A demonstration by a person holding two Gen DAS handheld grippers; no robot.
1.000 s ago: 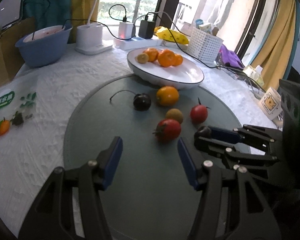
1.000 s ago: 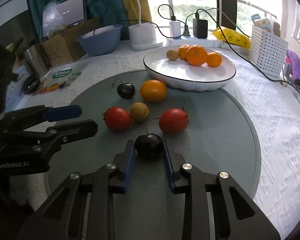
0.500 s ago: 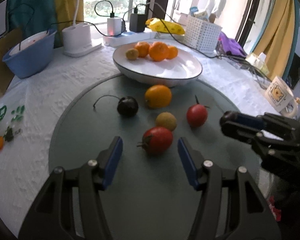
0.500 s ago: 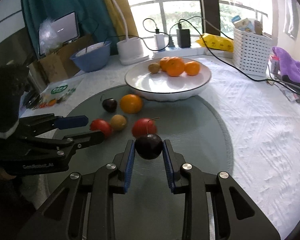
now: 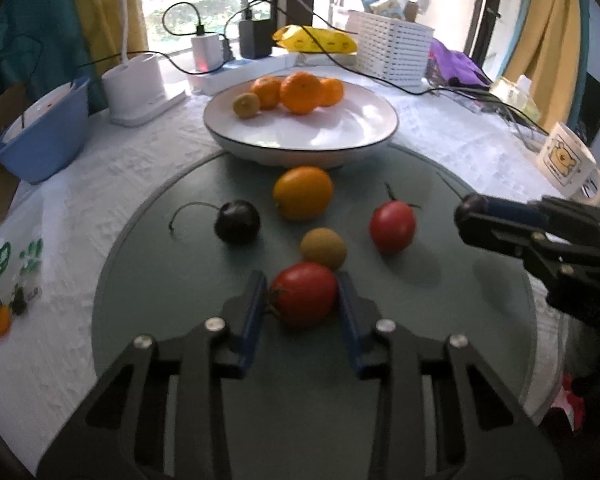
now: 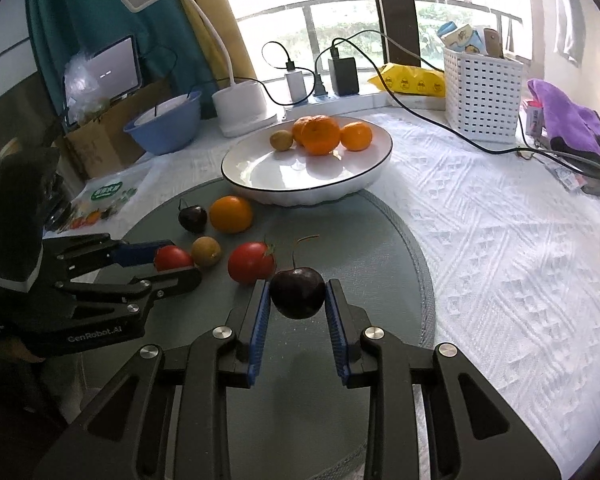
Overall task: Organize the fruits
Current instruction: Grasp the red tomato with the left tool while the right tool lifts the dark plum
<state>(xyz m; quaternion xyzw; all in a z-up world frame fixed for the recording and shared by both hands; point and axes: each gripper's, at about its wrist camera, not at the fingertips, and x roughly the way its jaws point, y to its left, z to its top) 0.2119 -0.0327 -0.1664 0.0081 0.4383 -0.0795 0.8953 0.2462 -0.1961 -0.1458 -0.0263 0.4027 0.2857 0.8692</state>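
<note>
Counter (image 6: 500, 240) under a white cloth, carrying a round grey mat (image 5: 180, 280). White plate (image 5: 360, 128) at the mat's far edge, with three oranges (image 5: 300, 90) and a small yellow-green fruit (image 5: 246, 104). Left tongs (image 5: 302, 296) clenched on a red tomato (image 5: 305, 294) resting on the mat. Right tongs (image 6: 298, 298) grasping a dark cherry (image 6: 297, 293) above the mat, near a second tomato (image 6: 251, 262).
</note>
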